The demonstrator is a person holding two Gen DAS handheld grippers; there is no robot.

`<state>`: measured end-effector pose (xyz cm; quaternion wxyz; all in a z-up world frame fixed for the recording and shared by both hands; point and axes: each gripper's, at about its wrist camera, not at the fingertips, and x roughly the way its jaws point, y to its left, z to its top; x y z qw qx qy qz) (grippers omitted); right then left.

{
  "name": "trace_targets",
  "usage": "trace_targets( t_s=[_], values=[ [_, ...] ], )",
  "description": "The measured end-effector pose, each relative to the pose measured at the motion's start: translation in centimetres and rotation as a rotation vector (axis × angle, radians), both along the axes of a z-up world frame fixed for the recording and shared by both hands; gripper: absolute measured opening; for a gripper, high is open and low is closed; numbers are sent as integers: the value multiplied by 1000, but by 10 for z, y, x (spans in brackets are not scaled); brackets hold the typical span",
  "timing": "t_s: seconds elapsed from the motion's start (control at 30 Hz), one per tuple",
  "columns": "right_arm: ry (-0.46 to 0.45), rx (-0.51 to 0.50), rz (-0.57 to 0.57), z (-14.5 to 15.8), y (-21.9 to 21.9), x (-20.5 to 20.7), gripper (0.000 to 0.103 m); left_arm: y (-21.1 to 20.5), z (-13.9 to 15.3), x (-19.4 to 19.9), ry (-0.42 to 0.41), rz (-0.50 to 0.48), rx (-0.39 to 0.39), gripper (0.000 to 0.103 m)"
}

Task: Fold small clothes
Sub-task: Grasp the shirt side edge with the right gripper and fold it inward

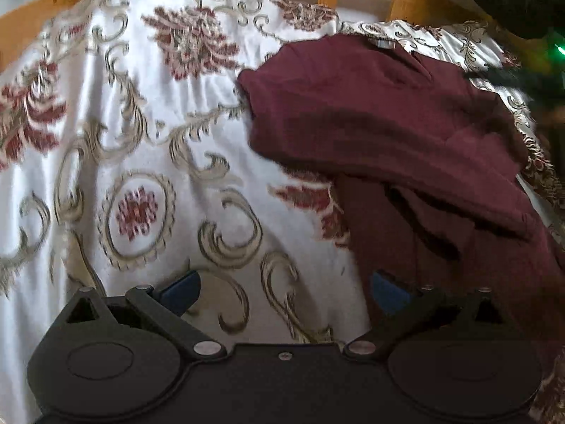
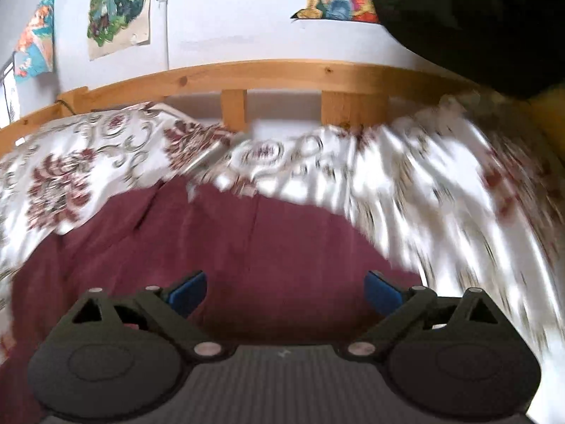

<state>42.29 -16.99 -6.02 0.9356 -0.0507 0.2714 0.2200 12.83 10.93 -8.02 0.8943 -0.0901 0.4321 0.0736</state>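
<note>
Both the left gripper (image 1: pixel 284 291) and right gripper (image 2: pixel 285 291) gape empty over the maroon garment (image 1: pixel 370 113).

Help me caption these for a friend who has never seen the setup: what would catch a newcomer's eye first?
The dark red garment stands out most, lying rumpled on the right side of the white bedspread with red and gold flowers. In the foreground, the blue-tipped left tongs stand open with nothing between them, and the right tongs gape the same way above the garment. Behind the bed, colourful cartoon posters hang over a wooden rail.

Crumpled maroon garment (image 1: pixel 370 113) on bedspread (image 1: pixel 148 134)
</note>
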Motion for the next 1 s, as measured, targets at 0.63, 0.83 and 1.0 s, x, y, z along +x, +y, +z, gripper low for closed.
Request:
trace_targets(
  t_s=[0.63, 0.83, 1.0],
  values=[
    [17, -155, -65, -12, 29, 66, 55, -8, -7, 26, -47, -16, 34, 102],
    [-6, -117, -24, 12, -5, 0, 86, -24, -3, 24, -58, -16, 81, 102],
    [-27, -98, 3, 28, -49, -85, 95, -42, 11, 15, -89, -50, 129, 102]
  ],
)
